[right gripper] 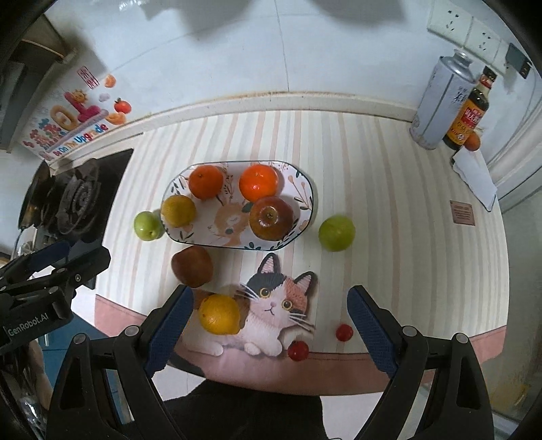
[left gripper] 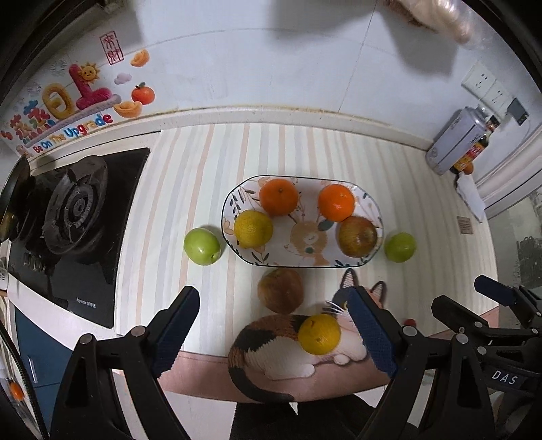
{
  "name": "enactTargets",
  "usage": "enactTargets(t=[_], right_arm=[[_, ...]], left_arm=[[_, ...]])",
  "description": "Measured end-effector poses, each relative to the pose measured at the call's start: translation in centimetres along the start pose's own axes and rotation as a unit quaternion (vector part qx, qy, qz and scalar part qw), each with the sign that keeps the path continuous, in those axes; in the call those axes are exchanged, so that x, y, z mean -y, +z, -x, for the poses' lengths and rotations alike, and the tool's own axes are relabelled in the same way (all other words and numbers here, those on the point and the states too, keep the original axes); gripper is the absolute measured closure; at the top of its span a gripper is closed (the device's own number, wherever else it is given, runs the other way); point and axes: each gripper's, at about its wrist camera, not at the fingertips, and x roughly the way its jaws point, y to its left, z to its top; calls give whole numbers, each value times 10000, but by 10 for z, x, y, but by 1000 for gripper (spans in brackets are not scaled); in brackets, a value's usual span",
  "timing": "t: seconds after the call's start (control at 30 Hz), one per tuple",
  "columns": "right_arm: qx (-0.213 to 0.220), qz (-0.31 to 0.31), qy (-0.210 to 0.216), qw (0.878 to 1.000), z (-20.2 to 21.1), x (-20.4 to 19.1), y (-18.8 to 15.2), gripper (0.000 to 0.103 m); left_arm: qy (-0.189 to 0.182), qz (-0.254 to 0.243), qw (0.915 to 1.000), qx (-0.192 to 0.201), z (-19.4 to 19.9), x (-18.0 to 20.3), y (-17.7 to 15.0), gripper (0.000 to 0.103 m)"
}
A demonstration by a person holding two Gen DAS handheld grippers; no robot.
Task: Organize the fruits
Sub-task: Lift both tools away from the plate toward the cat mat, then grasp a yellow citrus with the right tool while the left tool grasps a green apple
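Note:
An oval patterned plate (left gripper: 227, 210) (right gripper: 306, 189) holds two oranges (left gripper: 278, 197) (right gripper: 205, 181), a yellow lemon (left gripper: 253, 227) (right gripper: 178, 210) and a red-green apple (left gripper: 357, 236) (right gripper: 271, 218). A green fruit lies on each side of it, one left (left gripper: 202, 246) (right gripper: 148, 225) and one right (left gripper: 400, 247) (right gripper: 336, 233). In front are a brownish apple (left gripper: 280, 295) (right gripper: 192, 266) and a second lemon (left gripper: 319, 334) (right gripper: 219, 313) on the cat mat (right gripper: 281, 304). Two small red fruits (right gripper: 344, 332) sit near the front edge. My left gripper (left gripper: 272, 292) and right gripper (right gripper: 270, 289) hover high over the table, both open and holding nothing.
A gas stove (left gripper: 76, 210) (right gripper: 73, 203) fills the left side. At the back right stand a metal tin (right gripper: 437, 105), a dark sauce bottle (right gripper: 469, 111), an egg (right gripper: 472, 141) and a folded paper (right gripper: 474, 176). Wall sockets (right gripper: 464, 25) are above them. The table's pink front edge (right gripper: 338, 369) runs below.

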Motion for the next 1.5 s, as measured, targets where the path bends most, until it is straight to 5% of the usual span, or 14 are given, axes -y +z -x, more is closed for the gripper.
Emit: enactTargets(t=[0.37,0.7,0.97,1.0,1.2,1.37,1.5], right_arm=[[340,-109,117,9993,48,4,-20,9],[284,-145,277,9991,39,0,-25,9],[-567,-78,560,9968,-42,-17,-31,9],[-701,-80,627,9955,-55,-20,-32,9],[-1462,-59,650,9871,-148,-48,-43,9],[-1876,-85,598,9804,-203,-64,-54,12],[-2030,39,489,9780,-221,-71,-59,30]], left_arm=[[-77,-66,9998,199,39,11,-23,13],[75,55,9990,431,47,8,-26,14],[886,266,9946,460,19,-22,-29,8],[1043,279,9933,407,11,-30,-30,0],[1492,549,9873,12,-32,-71,-34,0],[1564,867,9836,-254,-59,-108,-32,0],[1295,1149,9835,-529,-83,-133,-18,0]])
